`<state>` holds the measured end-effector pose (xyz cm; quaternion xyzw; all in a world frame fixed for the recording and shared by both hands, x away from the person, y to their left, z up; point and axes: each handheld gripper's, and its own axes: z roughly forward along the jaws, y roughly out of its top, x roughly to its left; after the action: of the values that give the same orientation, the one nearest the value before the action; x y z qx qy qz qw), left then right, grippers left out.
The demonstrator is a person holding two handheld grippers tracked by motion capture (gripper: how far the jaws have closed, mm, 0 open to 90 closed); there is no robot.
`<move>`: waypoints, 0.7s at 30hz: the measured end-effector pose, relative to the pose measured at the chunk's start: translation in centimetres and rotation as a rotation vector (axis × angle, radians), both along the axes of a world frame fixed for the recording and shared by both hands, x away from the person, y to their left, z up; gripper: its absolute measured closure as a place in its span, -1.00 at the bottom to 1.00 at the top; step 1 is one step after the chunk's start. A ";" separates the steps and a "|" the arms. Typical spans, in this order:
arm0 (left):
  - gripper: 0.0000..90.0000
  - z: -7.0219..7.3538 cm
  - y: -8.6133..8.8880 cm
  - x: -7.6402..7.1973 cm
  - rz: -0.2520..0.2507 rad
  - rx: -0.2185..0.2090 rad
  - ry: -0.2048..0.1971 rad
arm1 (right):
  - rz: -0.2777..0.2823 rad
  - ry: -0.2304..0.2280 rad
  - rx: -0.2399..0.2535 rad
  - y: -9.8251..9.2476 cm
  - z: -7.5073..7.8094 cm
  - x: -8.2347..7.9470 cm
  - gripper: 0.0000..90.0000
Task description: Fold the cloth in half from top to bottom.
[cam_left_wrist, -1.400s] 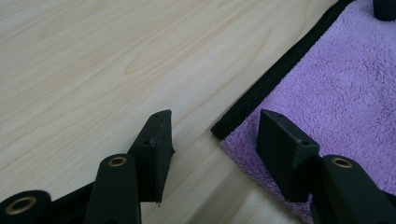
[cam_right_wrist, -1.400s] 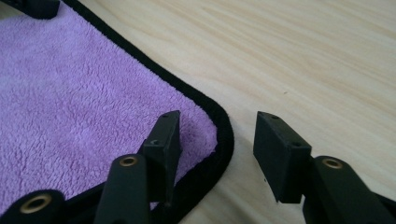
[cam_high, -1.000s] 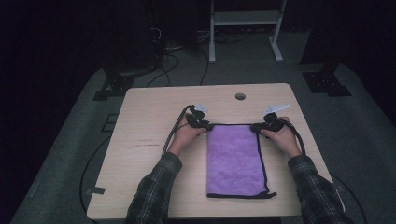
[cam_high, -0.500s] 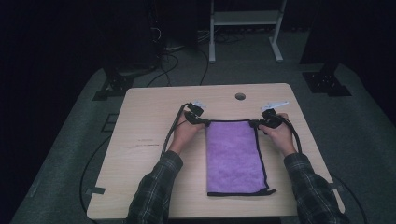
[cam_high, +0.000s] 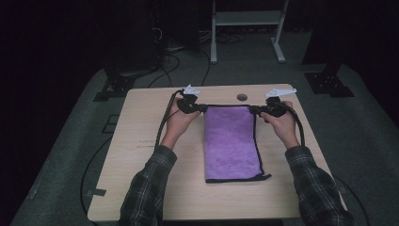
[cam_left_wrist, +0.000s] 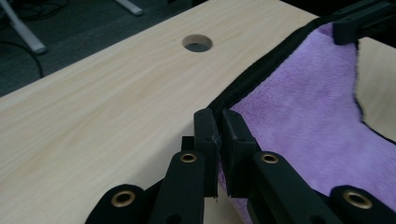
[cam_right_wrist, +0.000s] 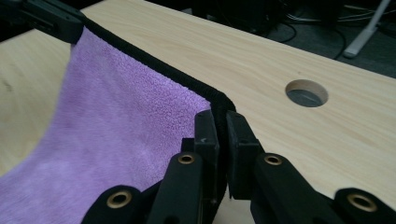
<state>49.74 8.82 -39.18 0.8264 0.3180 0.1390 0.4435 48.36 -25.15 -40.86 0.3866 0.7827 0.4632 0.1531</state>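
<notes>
At the far edge of the table [cam_high: 141,179], we see the purple towel [cam_high: 231,141] pinched at both of its far corners. The left gripper [cam_high: 196,108] has its jaws pressed together on the black-hemmed far left corner, as the left gripper view confirms: the towel's hem [cam_left_wrist: 261,74] runs straight into the closed pads. The right gripper [cam_high: 258,110] mirrors it, its jaws clamped on the far right corner, where the hem [cam_right_wrist: 154,65] enters between them.

Compared with a second ago, two things have changed. Both pairs of jaws, then a little apart over the corners, have closed onto the cloth. Both hands have also risen, so the far edge now hangs taut between the grippers, just clear of the wood, while the near part lies flat on the table. In both gripper views the cloth sags away from the raised edge down towards the tabletop.

We judge the grasp to be complete and the lift just begun. With two corners secured and the edge stretched straight, the cloth is ready to be carried towards the person for a fold in half, or raised off the table entirely. The cable hole [cam_high: 242,97] lies just beyond the raised edge, clear of the work.
</notes>
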 end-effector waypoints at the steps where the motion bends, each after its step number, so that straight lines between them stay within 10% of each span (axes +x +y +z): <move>1: 0.90 0.0 0.1 -0.3 -0.009 -0.002 0.002 | 0.003 -0.002 0.013 -0.1 -0.1 -0.2 0.86; 21: 0.91 -1.6 1.4 -8.3 -0.128 -0.066 0.043 | 0.123 0.016 0.035 -1.2 -1.4 -6.8 0.86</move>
<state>41.44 10.22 -40.77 0.8328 0.2781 0.0820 0.4716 41.58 -26.33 -42.29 0.3440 0.7979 0.4823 0.1111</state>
